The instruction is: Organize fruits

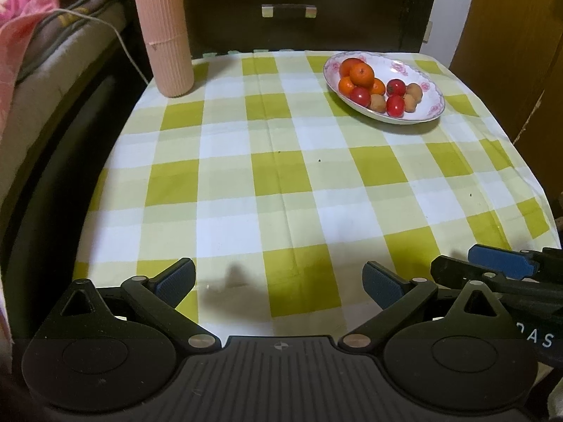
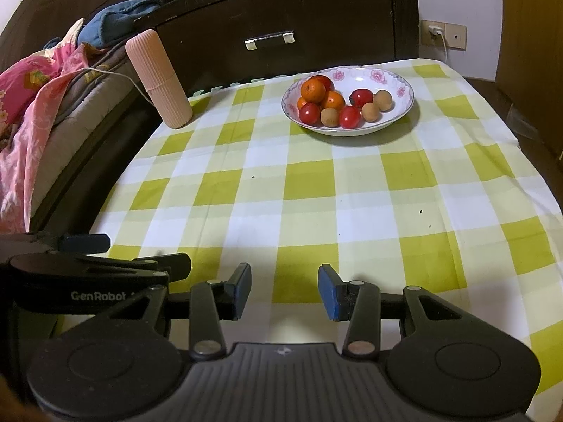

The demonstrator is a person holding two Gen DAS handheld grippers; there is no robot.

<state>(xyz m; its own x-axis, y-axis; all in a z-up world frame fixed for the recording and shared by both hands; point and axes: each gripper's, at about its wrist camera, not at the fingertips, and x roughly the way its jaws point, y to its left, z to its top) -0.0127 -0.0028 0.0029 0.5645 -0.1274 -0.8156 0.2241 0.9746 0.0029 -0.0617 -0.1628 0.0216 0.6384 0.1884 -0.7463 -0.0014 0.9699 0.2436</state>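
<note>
A white flowered plate (image 1: 427, 86) (image 2: 397, 81) stands at the far right of the checked tablecloth. It holds oranges (image 1: 361, 73) (image 2: 313, 90), red tomatoes (image 1: 394, 106) (image 2: 349, 116) and small brown fruits (image 1: 378, 102) (image 2: 382, 100). My left gripper (image 1: 279, 286) is open and empty, low over the near edge of the table. My right gripper (image 2: 285, 290) is open and empty beside it; it shows at the right edge of the left wrist view (image 1: 499, 269). Both are far from the plate.
A tall pink ribbed cylinder (image 1: 163, 31) (image 2: 158, 79) stands at the table's far left corner. A bed with bedding (image 2: 31, 105) and a white cable lies to the left. A dark wooden drawer front (image 2: 274, 24) stands behind the table.
</note>
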